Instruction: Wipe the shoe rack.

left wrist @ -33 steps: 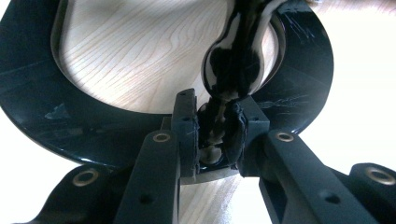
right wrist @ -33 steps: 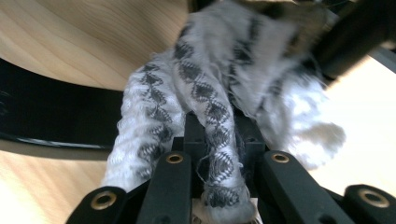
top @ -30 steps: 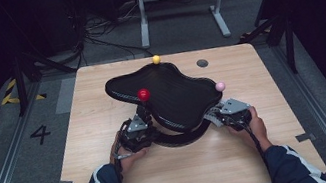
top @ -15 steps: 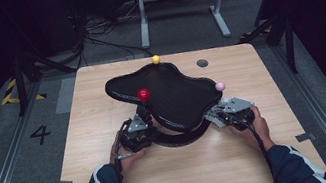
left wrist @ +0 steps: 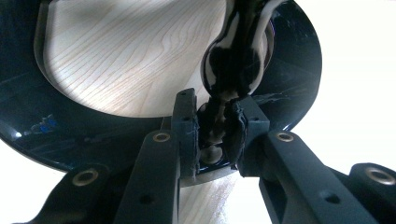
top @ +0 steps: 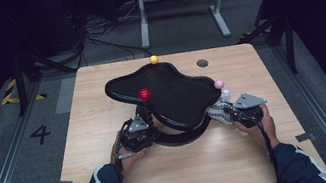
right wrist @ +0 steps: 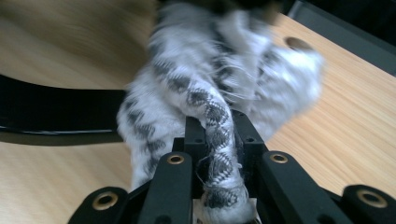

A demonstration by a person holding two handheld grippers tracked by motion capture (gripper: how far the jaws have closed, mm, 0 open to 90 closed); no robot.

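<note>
Hardly anything has shifted since a second ago: both hands rest low at the near edge of the bench [top: 103,107], forearms coming in from below. Left gripper [top: 138,130] is clamped on a glossy black post [left wrist: 219,126] of the black wavy tray stand [top: 171,90], below its red ball [top: 145,94]. Right gripper [top: 231,111] pinches a grey-and-white patterned cloth [right wrist: 215,116] against the stand's right edge, near the pink ball [top: 219,84].
</note>
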